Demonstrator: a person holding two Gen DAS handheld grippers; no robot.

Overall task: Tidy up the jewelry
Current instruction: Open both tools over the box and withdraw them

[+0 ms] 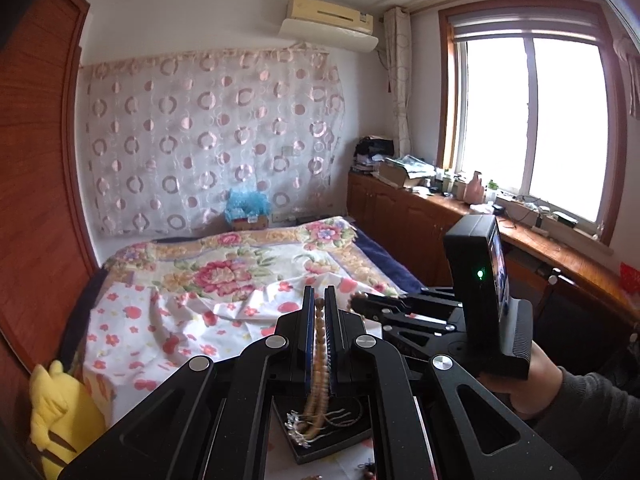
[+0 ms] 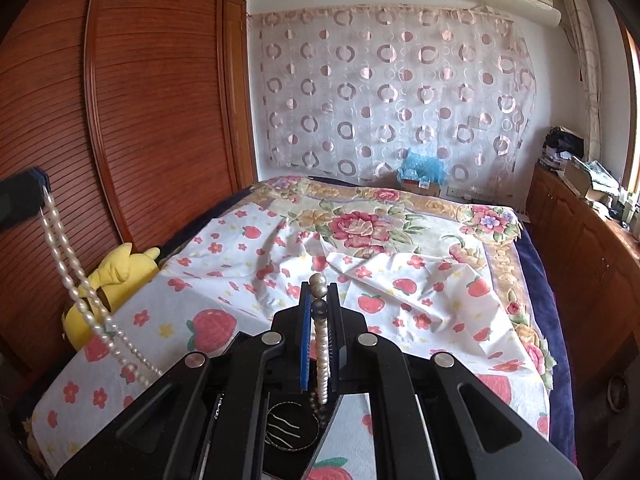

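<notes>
A: Count, jewelry? 
B: One pearl strand (image 2: 322, 356), held between both grippers; one black display tray (image 2: 292, 426) below.
A: Else?
B: One bed (image 2: 400, 240), one yellow plush toy (image 2: 116, 276), one window (image 1: 528, 120), one air conditioner (image 1: 328, 20).

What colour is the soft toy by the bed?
Yellow. The soft toy shows best in the right wrist view, beside the wooden wardrobe.

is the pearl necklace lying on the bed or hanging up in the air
Hanging. The pearl necklace is strung between the two shut claws: the left claw pinches one end, the right claw the other, and it sags between them above the bedsheet.
</notes>
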